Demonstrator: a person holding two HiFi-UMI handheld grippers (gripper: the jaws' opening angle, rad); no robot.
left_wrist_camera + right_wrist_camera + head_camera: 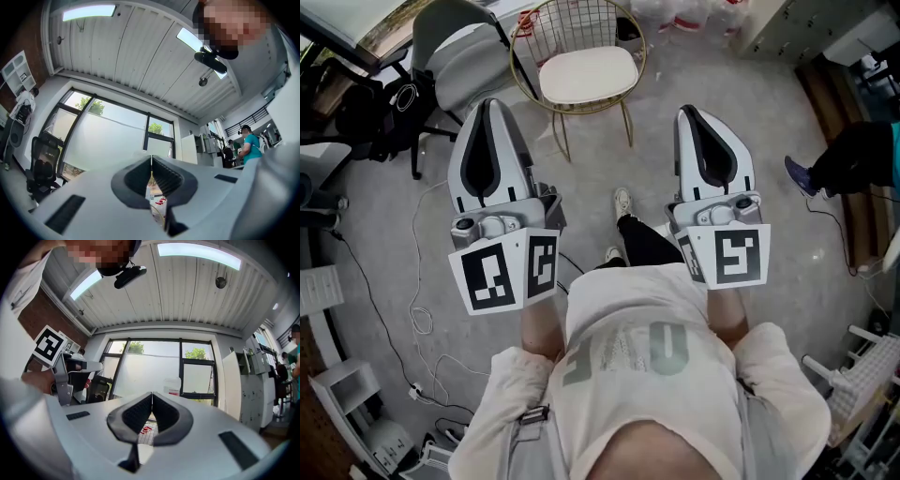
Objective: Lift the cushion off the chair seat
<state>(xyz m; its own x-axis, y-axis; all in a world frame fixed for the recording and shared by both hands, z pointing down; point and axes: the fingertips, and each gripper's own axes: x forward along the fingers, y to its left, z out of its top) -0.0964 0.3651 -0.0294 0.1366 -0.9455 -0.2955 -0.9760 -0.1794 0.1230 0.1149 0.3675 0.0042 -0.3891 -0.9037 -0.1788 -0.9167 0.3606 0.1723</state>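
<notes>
A cream cushion [588, 73] lies on the seat of a gold wire chair [577, 26] at the top middle of the head view. My left gripper [490, 105] is held up in front of me, below and left of the chair, with its jaws together and nothing between them. My right gripper [687, 112] hangs to the right of the chair, also shut and empty. Both stay short of the cushion. In the left gripper view the left gripper [151, 158] points upward toward windows; in the right gripper view a bit of the cushion [144, 452] and wire shows below the right gripper [152, 394].
A grey office chair [465, 58] stands left of the wire chair, with dark gear beside it. Cables [422, 319] trail across the grey floor at left. White shelving [342, 394] sits at lower left. Another person's leg and shoe [802, 175] are at right.
</notes>
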